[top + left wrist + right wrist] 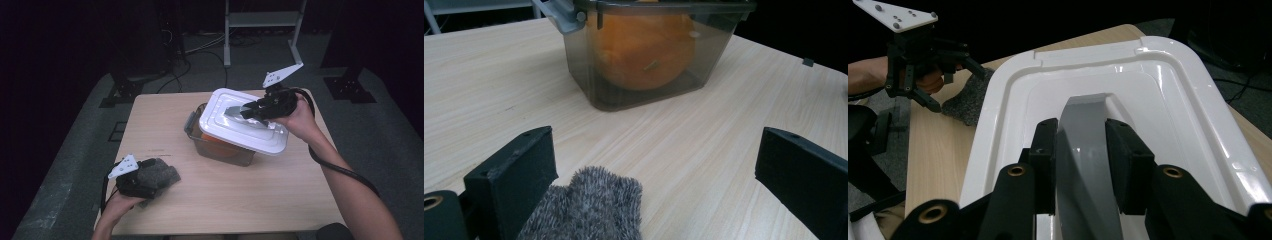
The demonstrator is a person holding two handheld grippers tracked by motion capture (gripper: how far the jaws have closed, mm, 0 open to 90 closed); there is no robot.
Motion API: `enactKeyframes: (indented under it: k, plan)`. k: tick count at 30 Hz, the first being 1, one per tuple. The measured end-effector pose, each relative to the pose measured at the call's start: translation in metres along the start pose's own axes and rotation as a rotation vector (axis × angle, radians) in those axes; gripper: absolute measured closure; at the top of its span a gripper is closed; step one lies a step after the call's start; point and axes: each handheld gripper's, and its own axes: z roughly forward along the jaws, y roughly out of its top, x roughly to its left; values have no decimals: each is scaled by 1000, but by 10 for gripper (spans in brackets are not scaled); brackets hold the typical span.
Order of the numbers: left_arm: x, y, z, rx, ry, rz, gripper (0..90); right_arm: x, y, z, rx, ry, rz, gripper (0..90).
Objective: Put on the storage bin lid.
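Right gripper (pixel 248 111) is clamped on the grey handle (pixel 1083 150) of the white lid (pixel 235 131), sitting skewed on the smoky container (pixel 644 75). Square it up first, press evenly. Left gripper (pixel 654 175) is wide open over the grey sock (pixel 589 210).

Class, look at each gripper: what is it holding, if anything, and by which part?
The right gripper clamps the white lid by its grey handle. The left gripper holds nothing; its open jaws straddle the grey cloth.
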Motion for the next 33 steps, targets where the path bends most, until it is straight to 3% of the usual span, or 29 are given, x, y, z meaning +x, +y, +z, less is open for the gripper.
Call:
enactKeyframes:
  k: [33]
  plan:
    - [0, -1, 1, 7, -4, -5, 23, -21, 1, 52, 31, 46, 11, 662]
